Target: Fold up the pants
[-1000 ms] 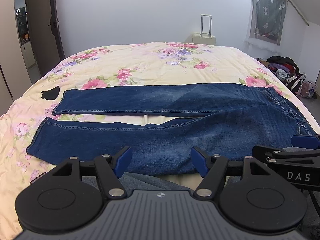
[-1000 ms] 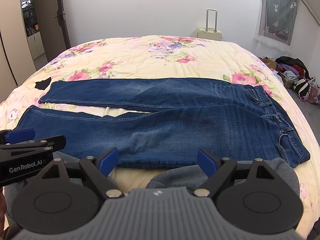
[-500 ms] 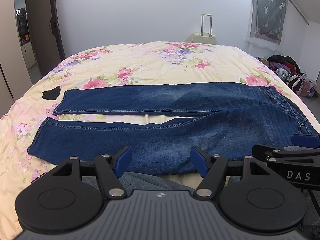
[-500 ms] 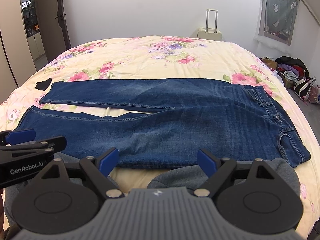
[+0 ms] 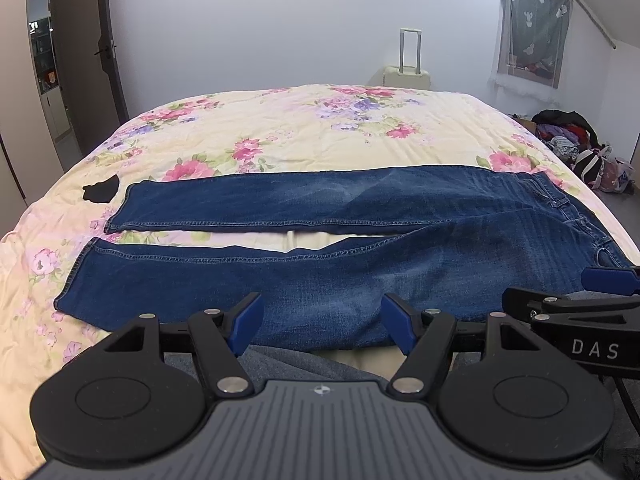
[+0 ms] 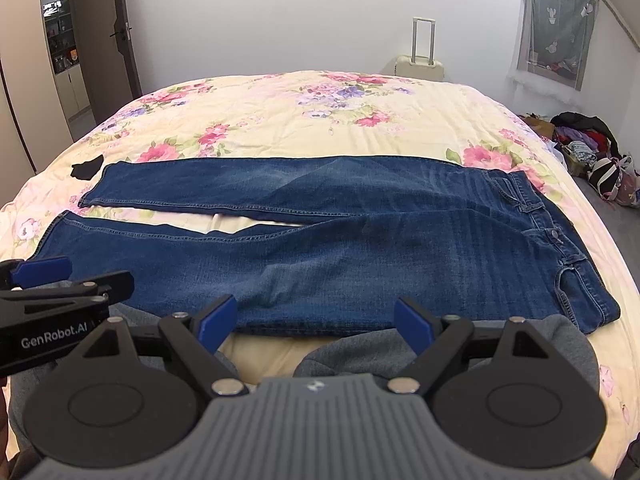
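One pair of jeans [image 5: 340, 240] lies flat; left gripper [image 5: 322, 318] and right gripper [image 6: 316, 318] both gape, seemingly empty.

jeans [image 5: 328, 264]: blue denim, matt, coarse weave, faded patches, pale contrast stitching on seams and hems, small metal button at waistband
bedcover [image 5: 304, 136]: soft cloth, cream with floral print, matt, lightly creased
left gripper [image 5: 322, 316]: matt black plastic arms, blue finger pads, shiny metal pivot pins, grey ribbed plastic housing
right gripper [image 6: 316, 318]: same build, matt black plastic, blue pads, bright metal pins
suitcase [image 6: 420, 66]: smooth hard shell, cream, slight sheen, metal handle
curtain [image 6: 558, 20]: thin cloth, printed, semi-sheer
wall [image 5: 280, 20]: smooth, matt paint
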The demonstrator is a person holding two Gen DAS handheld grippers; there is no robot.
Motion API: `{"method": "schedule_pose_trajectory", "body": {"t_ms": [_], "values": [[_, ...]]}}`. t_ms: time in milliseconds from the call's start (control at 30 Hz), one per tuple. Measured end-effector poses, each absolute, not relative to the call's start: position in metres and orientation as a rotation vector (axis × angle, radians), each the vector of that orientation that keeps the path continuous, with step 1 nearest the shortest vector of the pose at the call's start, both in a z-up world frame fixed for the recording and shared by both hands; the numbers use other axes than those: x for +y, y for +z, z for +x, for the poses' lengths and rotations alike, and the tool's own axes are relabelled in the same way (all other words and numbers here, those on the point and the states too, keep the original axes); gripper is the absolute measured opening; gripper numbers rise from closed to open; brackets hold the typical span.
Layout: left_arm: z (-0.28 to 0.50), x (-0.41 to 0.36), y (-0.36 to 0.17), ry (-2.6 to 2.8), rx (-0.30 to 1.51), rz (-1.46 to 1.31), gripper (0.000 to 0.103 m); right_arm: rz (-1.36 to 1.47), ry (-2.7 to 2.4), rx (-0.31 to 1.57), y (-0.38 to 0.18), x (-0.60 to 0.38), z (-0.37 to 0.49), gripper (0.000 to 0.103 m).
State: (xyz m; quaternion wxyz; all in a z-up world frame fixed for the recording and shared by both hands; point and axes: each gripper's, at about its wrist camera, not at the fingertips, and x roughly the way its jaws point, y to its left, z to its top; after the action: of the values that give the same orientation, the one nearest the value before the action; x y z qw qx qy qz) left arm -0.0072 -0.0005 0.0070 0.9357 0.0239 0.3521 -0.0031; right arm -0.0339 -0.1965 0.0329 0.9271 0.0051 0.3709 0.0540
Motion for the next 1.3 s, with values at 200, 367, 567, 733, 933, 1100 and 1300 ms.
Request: {"method": "schedule_pose_trajectory", "body": {"t_ms": [200, 367, 567, 733, 933, 1100, 1300], "values": [[-0.0073, -0.0008, 0.0071, -0.006, 0.718, 0.048, 0.080, 0.011, 0.117, 0.764, 0.0304, -0.1959, -0.0353, 0.082], [-0.0075, -0.0019, 0.0067, -0.005, 0.718, 0.051, 0.080, 0.015, 0.115, 0.754, 0.0319, -0.1959, -0.0356, 0.082], [-0.0086, -0.0024, 0.0069, -0.009, 0.715, 0.050, 0.080, 0.008, 0.118, 0.759, 0.0309, -0.1943, -0.0366, 0.082], [-0.0093, -0.0022, 0.0064, -0.007, 0.717, 0.049, 0.080, 0.014, 0.116, 0.752, 0.0316, -0.1940, -0.0373, 0.082], [-0.0108, -0.0024, 0.0074, -0.011, 0.715, 0.048, 0.080, 0.006, 0.114, 0.756, 0.0316, -0.1930, -0.0367, 0.082], [-0.0107, -0.0025, 0.0082, -0.013, 0.721, 0.044, 0.080, 0.005, 0.114, 0.760, 0.0311, -0.1925, -0.0373, 0.082], [-0.0079, 0.0029, 0.0067, -0.030, 0.720, 0.045, 0.080, 0.009, 0.108, 0.758, 0.0315, -0.1939, -0.0383, 0.082]]}}
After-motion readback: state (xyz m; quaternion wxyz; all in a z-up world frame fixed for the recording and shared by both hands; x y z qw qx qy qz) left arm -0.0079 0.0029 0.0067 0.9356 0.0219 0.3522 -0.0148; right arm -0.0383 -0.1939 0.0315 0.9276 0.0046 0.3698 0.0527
